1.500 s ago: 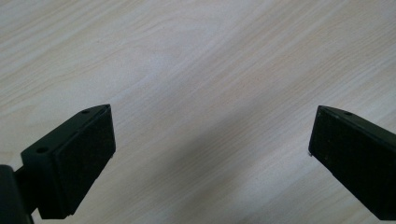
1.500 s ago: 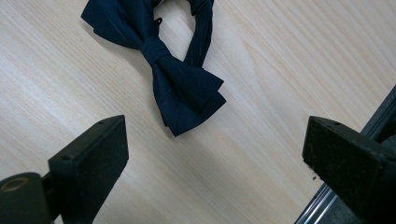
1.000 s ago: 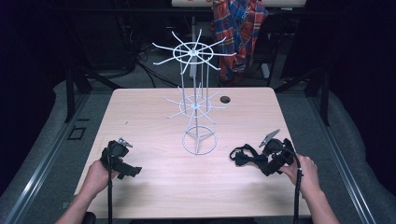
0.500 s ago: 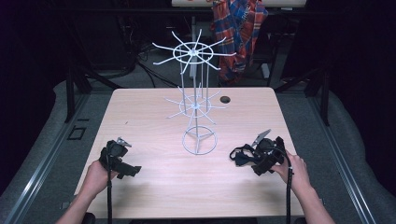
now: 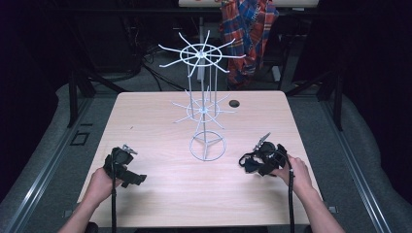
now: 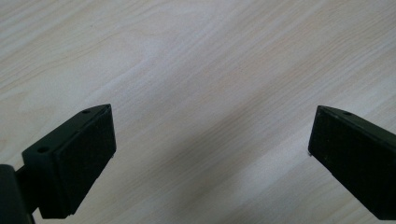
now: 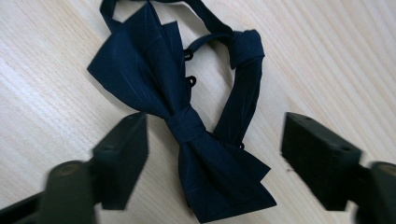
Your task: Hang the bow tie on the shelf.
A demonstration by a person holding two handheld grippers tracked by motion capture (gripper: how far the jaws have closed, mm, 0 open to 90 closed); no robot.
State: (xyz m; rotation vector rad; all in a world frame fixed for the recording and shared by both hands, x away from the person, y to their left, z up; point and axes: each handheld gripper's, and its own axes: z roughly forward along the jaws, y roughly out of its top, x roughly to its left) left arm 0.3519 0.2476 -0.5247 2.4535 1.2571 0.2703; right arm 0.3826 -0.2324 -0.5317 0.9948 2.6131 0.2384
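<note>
A dark navy bow tie [image 7: 187, 126] with its strap lies flat on the wooden table [image 5: 160, 121]. My right gripper [image 7: 215, 154] hangs just over it, open, one jaw on either side of the knot. From above, that gripper [image 5: 252, 162] sits at the table's right front, with the bow tie [image 5: 247, 160] dark under its tips. My left gripper [image 6: 210, 149] is open over bare wood. In the high view the left gripper [image 5: 127, 170] is at the left front, held by a hand.
A white wire display stand [image 5: 204, 104] with spoked arms rises from a ring base in the table's middle. A round dark hole [image 5: 234, 103] marks the table's far side. A plaid shirt [image 5: 248, 29] hangs behind the table.
My right gripper has slid left and forward, lowering over the bow tie. The left gripper has stayed put.
</note>
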